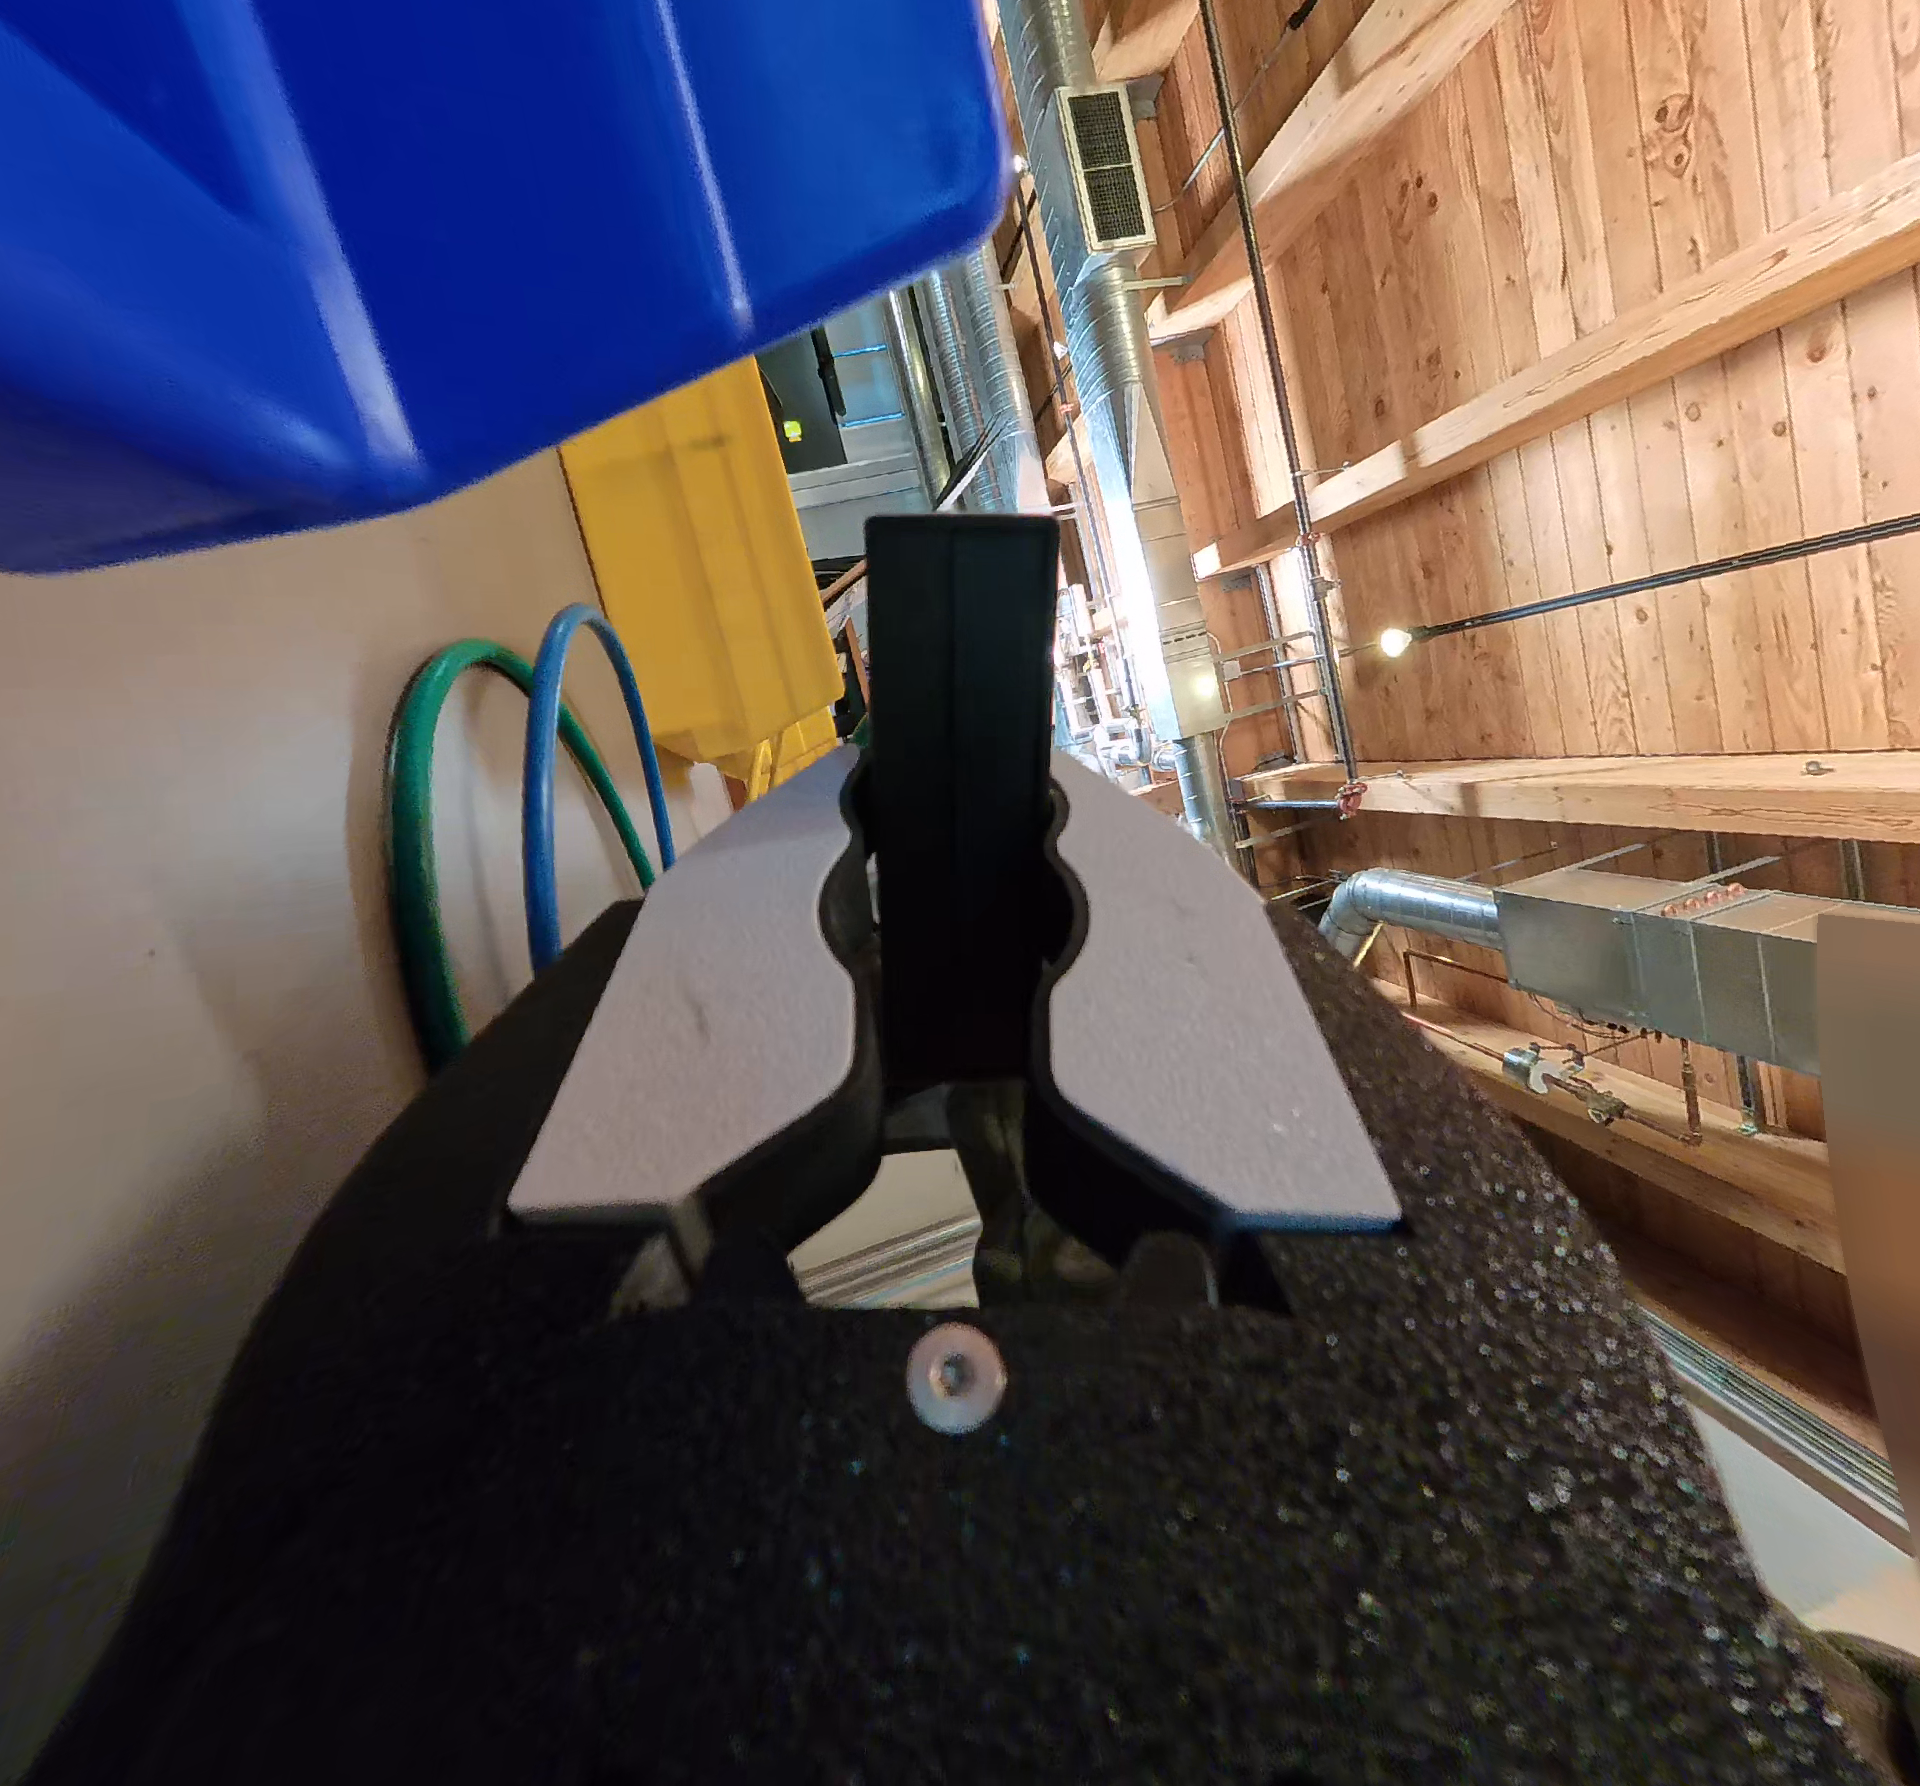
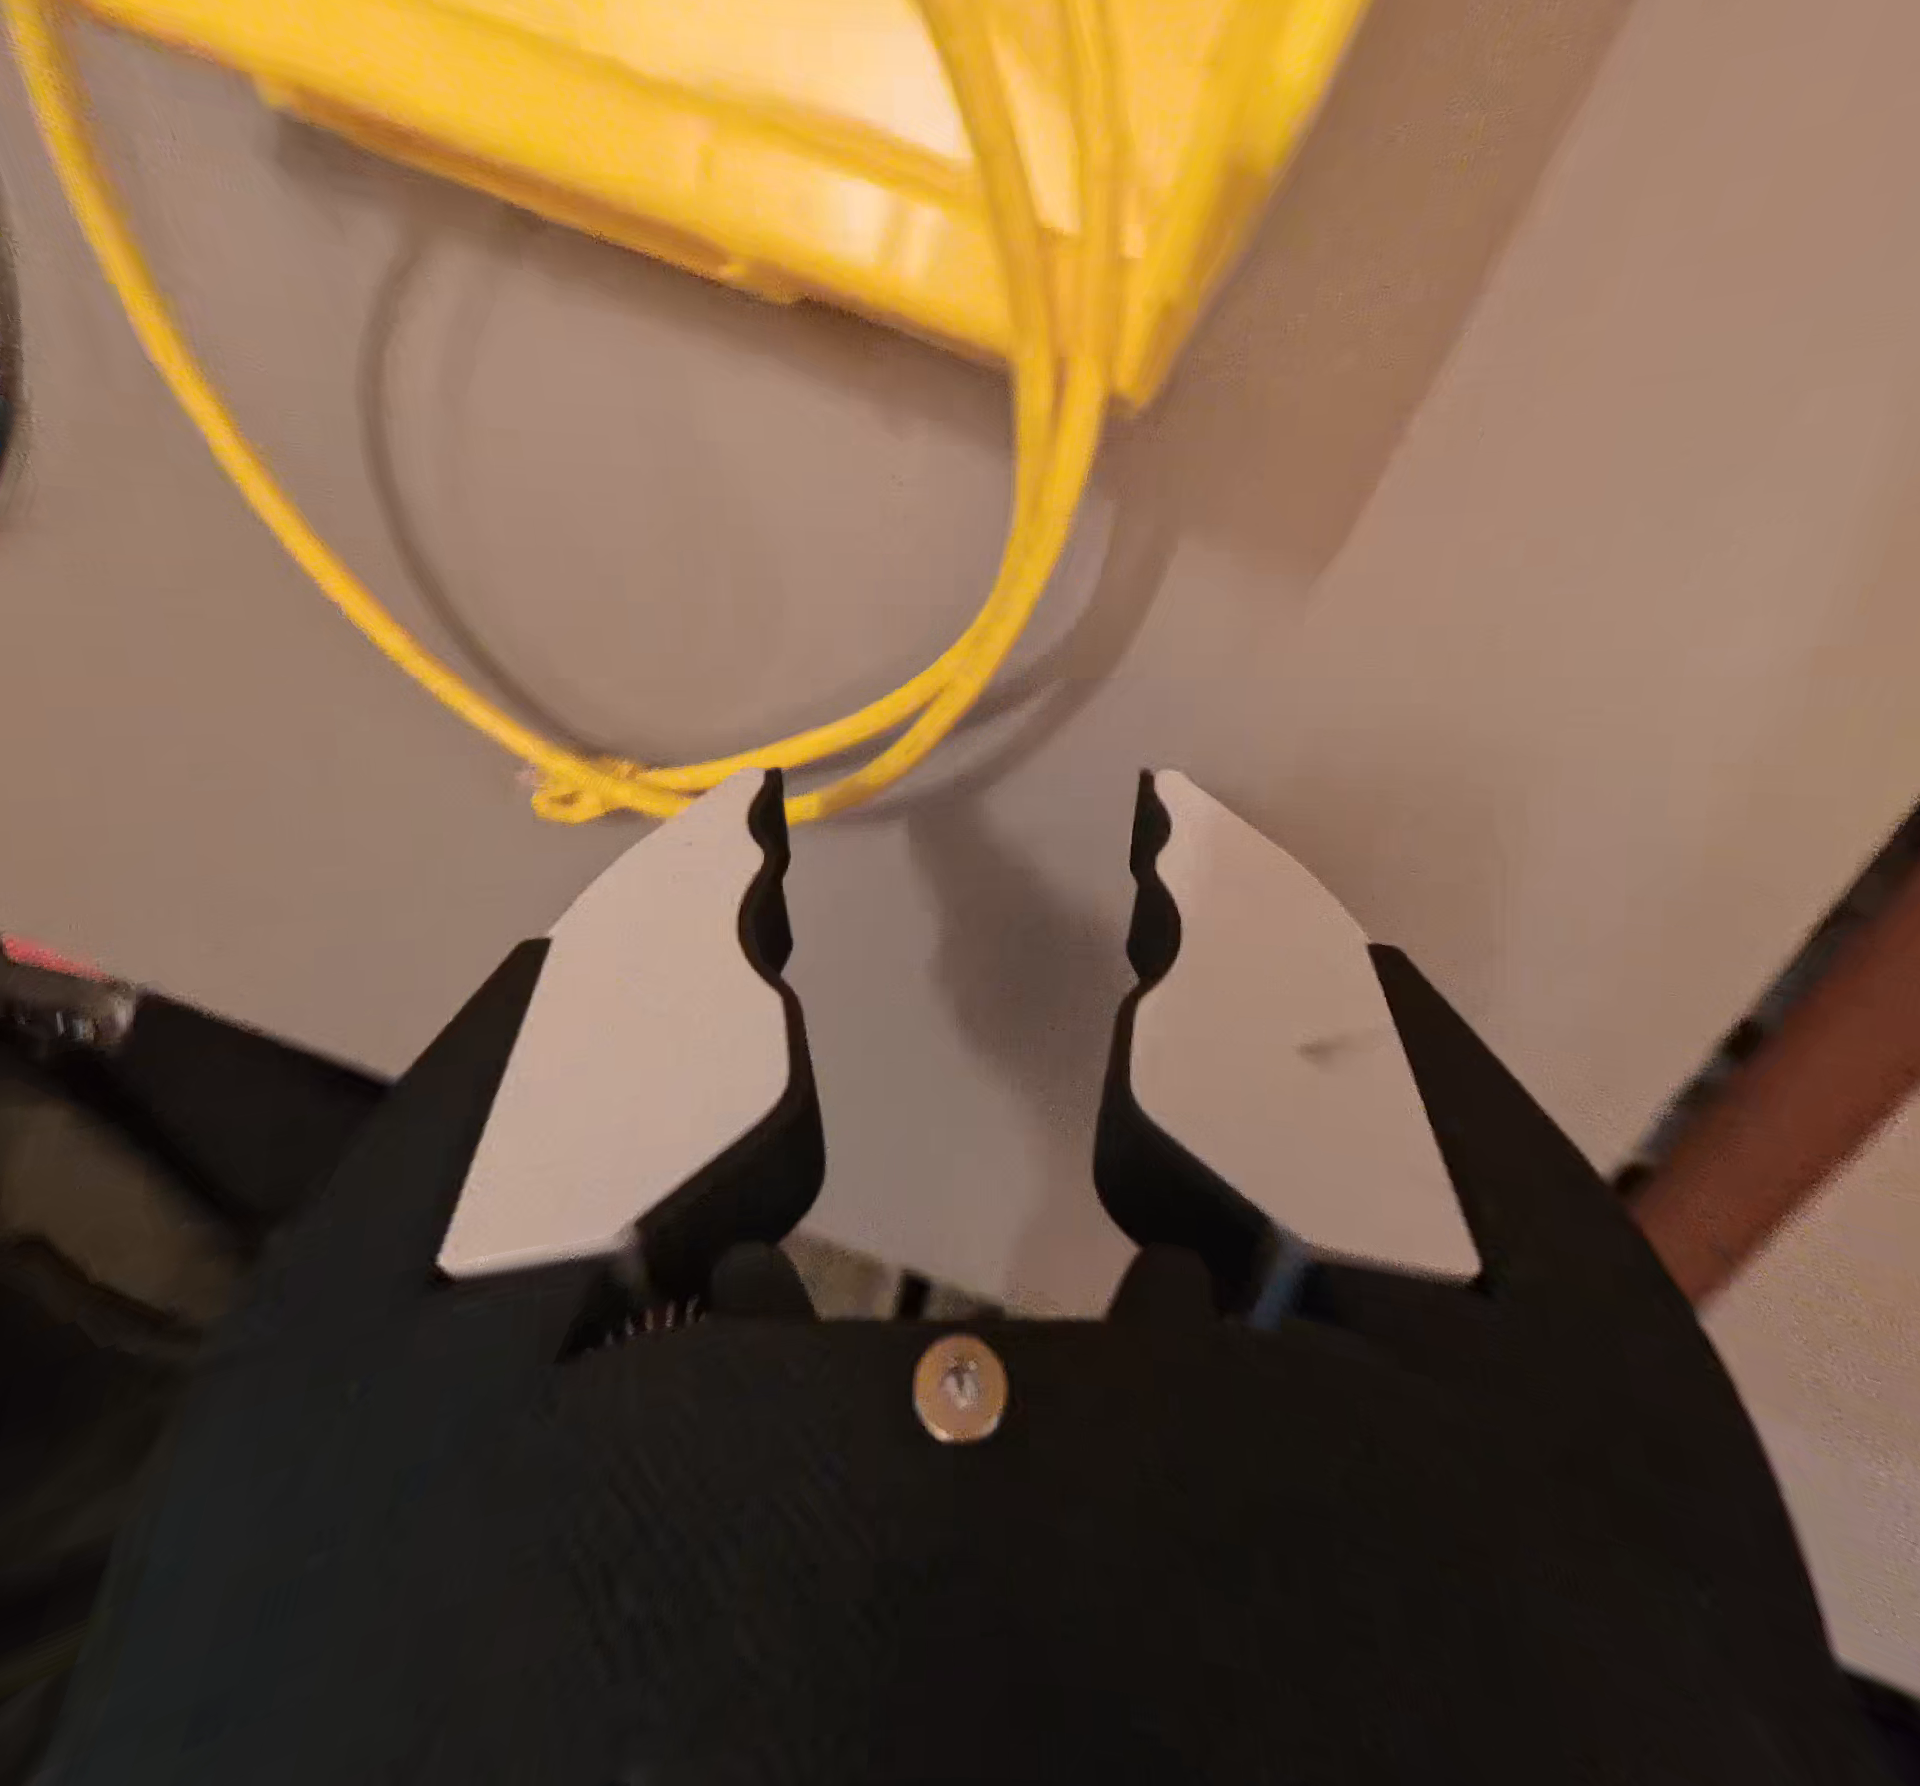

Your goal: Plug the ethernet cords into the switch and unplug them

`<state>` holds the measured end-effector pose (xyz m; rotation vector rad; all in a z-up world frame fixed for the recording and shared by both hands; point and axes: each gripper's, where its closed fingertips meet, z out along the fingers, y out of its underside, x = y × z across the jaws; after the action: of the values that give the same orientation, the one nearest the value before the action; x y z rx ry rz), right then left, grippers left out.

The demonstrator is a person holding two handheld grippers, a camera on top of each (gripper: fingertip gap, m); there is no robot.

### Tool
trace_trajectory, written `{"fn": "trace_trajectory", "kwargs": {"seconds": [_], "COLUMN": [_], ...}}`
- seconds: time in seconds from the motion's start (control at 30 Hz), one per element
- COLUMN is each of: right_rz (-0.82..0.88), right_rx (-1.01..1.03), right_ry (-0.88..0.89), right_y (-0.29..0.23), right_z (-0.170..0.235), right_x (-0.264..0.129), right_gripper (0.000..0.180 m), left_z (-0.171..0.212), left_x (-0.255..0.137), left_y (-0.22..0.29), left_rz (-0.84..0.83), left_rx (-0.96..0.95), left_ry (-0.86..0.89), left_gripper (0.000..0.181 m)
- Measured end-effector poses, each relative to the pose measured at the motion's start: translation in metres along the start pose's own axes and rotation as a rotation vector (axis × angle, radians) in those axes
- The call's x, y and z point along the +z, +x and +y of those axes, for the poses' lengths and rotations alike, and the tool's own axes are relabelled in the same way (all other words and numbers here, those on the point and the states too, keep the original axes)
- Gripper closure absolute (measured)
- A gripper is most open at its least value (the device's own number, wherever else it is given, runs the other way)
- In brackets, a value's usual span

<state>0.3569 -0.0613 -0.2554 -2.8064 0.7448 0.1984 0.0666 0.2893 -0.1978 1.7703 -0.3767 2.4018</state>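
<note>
Black and slab-shaped, a flat plastic switch (image 1: 961, 780) is sitting clamped in my left gripper (image 1: 954, 801), beside green (image 1: 410, 832) and blue (image 1: 540, 780) cable loops. I am holding my right gripper (image 2: 956, 791) wide and empty, its left fingertip overlapping the thin yellow ethernet cords (image 2: 997, 593) trailing from a yellow plastic bin (image 2: 644, 74).

A workshop or warehouse loft — bare timber ceiling (image 1: 1558, 386), exposed steel ducts (image 1: 1039, 74), plastic storage bins (image 1: 416, 178).

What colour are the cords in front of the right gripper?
Yellow cords, looped by the yellow bin; best in the right wrist view.
</note>
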Motion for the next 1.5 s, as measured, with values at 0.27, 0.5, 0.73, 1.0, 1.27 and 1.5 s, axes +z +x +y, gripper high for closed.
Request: {"fn": "trace_trajectory", "kwargs": {"seconds": [0.27,0.5,0.73,1.0,1.27,1.5], "right_rz": [-0.103,0.053,0.492,0.592,0.53,0.537], "right_rx": [0.124,-0.085,-0.484,-0.753,-0.661,-0.478], "right_ry": [0.213,0.241,0.222,0.174,0.218,0.239], "right_y": [0.004,-0.008,-0.011,-0.038,-0.025,0.01], "right_z": [-0.02,-0.046,-0.134,-0.21,-0.224,-0.198], "right_x": [0.032,-0.025,-0.109,-0.094,-0.053,-0.043], "right_gripper": [0.169,0.174,0.174,0.174,0.174,0.125], "left_z": [0.004,0.004,0.006,0.006,0.006,0.007], "left_x": [0.003,0.003,0.005,0.005,0.005,0.005], "left_y": [-0.002,-0.003,-0.003,-0.001,0.0,0.0], "left_rz": [-0.005,-0.009,-0.001,0.006,0.016,0.018], "left_rx": [-0.003,0.009,0.01,0.006,0.005,0.005], "left_ry": [-0.011,-0.014,-0.022,-0.026,-0.033,-0.037], "left_gripper": [0.153,0.153,0.153,0.153,0.153,0.153]}}
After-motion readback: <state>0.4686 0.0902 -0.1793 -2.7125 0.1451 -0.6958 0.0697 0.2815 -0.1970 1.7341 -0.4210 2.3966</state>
